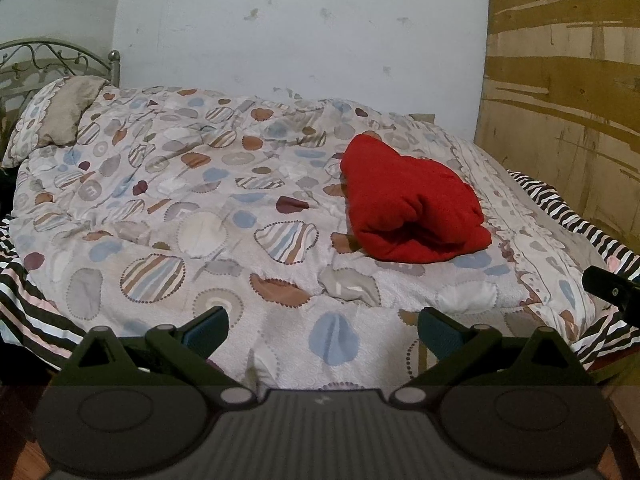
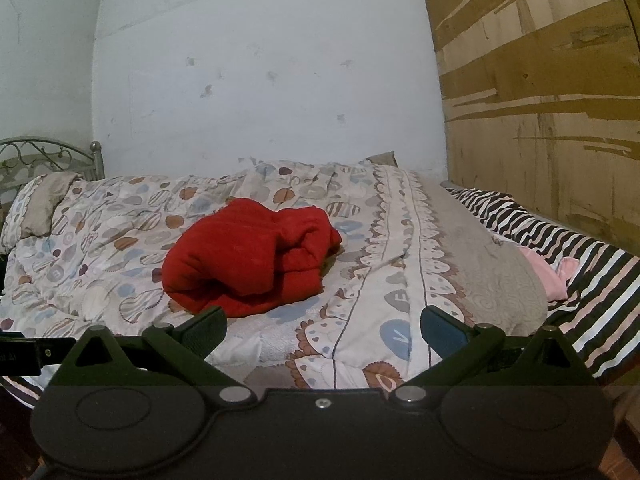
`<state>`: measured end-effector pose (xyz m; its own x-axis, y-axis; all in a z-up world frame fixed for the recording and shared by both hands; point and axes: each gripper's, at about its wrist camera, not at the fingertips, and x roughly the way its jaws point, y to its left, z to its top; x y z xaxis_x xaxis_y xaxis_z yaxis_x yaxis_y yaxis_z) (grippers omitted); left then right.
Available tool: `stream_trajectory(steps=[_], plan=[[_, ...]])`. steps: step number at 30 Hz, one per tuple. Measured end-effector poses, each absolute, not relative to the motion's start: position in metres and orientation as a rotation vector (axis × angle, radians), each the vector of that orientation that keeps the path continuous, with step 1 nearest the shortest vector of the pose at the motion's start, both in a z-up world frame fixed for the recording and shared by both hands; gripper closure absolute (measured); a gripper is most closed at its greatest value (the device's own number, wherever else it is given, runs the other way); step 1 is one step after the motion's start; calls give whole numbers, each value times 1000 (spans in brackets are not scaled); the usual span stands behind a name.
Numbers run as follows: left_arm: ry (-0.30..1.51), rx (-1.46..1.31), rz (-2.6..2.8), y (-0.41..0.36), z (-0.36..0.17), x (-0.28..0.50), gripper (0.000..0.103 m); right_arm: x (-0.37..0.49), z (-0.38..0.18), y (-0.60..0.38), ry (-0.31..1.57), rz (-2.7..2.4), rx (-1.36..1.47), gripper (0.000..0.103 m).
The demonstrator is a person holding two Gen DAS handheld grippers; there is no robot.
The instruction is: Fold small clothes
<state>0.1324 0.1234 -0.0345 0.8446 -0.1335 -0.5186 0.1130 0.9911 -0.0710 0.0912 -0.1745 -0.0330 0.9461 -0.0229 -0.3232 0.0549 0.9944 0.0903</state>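
Red and thick, the garment (image 1: 412, 204) is seen bundled on the patterned quilt (image 1: 192, 208) of the bed, well apart from both tools. The left hand-held gripper (image 1: 322, 328) and right hand-held gripper (image 2: 322, 326) are held wide open, empty. Soft, light, floppy handling is expected — an outer hem edge is best pinched.

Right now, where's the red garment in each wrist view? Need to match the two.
Left wrist: the red garment lies right of centre on the patterned quilt, beyond the open left gripper.
Right wrist: the red garment lies left of centre, just past the open right gripper.
Shared landmark: the metal headboard at the far left of both views.
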Motion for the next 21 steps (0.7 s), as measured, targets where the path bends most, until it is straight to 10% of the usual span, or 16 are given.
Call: stream_trajectory(steps=[21], plan=[[554,-34,-132,120,-36,132,0,91,-35,-176,328,-44,100,0]])
